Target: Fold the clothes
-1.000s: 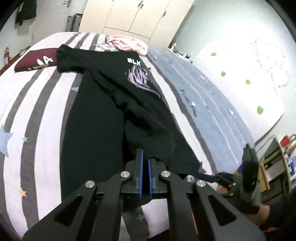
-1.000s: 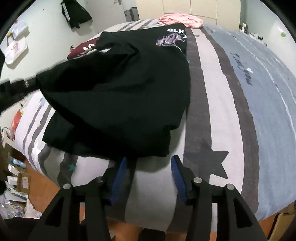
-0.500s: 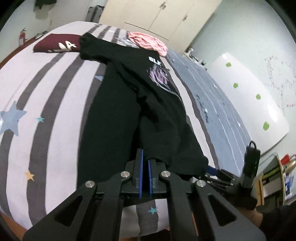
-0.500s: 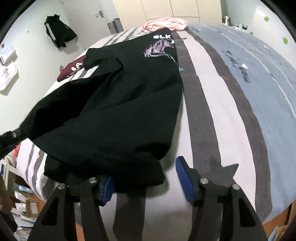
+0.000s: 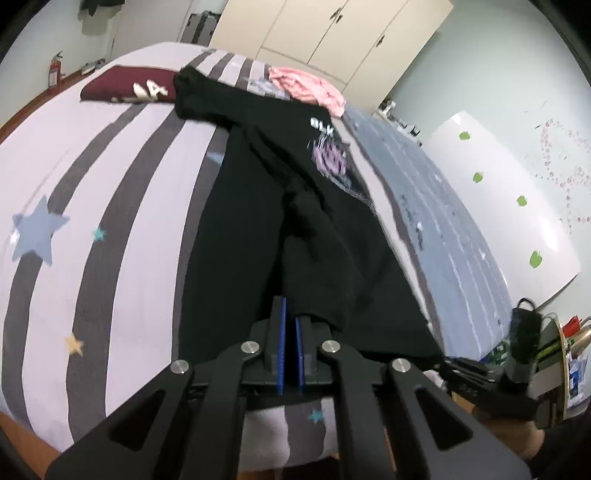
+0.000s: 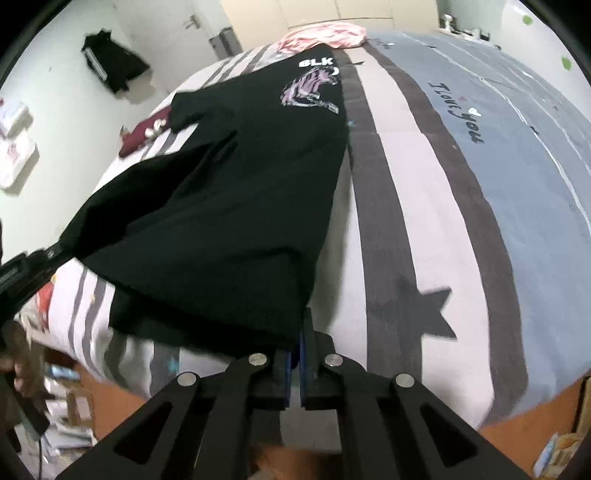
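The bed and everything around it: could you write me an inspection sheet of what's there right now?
Surface: bed with grey-striped, star-print cover; blue bedding on one side.
Job's things: black T-shirt, printed, hem lifted off the bed.
Clutter: maroon garment; pink garment.
Grippers: left hand-held gripper shut on the T-shirt's hem; right hand-held gripper shut on another hem corner.
Cables: nothing seen.
Surroundings: wardrobe; whiteboard; dark jacket hanging on wall.

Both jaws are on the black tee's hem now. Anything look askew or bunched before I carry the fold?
Yes. The black T-shirt lies unevenly: a thick ridge of bunched fabric runs down its middle, and one sleeve overlaps the maroon garment. Nothing looks torn or spilled.
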The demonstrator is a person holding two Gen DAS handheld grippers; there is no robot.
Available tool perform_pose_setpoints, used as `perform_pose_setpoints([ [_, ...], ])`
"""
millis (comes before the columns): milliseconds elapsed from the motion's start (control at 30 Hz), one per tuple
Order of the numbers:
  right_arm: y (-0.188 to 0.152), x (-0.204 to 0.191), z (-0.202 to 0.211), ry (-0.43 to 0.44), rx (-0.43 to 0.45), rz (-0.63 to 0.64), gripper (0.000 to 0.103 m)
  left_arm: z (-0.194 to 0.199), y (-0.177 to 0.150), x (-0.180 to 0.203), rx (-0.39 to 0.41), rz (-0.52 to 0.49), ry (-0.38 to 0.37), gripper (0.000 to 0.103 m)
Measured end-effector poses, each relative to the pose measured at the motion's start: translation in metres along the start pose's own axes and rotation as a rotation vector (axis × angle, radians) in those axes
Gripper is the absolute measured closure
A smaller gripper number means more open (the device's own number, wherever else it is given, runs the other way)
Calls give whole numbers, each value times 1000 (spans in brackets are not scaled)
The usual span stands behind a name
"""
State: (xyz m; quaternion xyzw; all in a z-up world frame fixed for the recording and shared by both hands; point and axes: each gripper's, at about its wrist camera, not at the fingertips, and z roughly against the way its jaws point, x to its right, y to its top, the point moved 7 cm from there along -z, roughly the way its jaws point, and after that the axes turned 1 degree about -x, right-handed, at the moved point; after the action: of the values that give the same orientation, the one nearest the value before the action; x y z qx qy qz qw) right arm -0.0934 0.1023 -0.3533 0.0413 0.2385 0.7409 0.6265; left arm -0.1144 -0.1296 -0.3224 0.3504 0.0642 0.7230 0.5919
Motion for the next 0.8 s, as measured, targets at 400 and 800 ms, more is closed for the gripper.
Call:
perform_pose_setpoints([
  [400, -18, 15, -36, -39, -79, -21, 101, -25, -75, -62, -182, 92, 147, 103],
  [800, -17, 18, -33, -18, -81, -27, 101, -39, 9, -13, -74, -154, 147, 38],
])
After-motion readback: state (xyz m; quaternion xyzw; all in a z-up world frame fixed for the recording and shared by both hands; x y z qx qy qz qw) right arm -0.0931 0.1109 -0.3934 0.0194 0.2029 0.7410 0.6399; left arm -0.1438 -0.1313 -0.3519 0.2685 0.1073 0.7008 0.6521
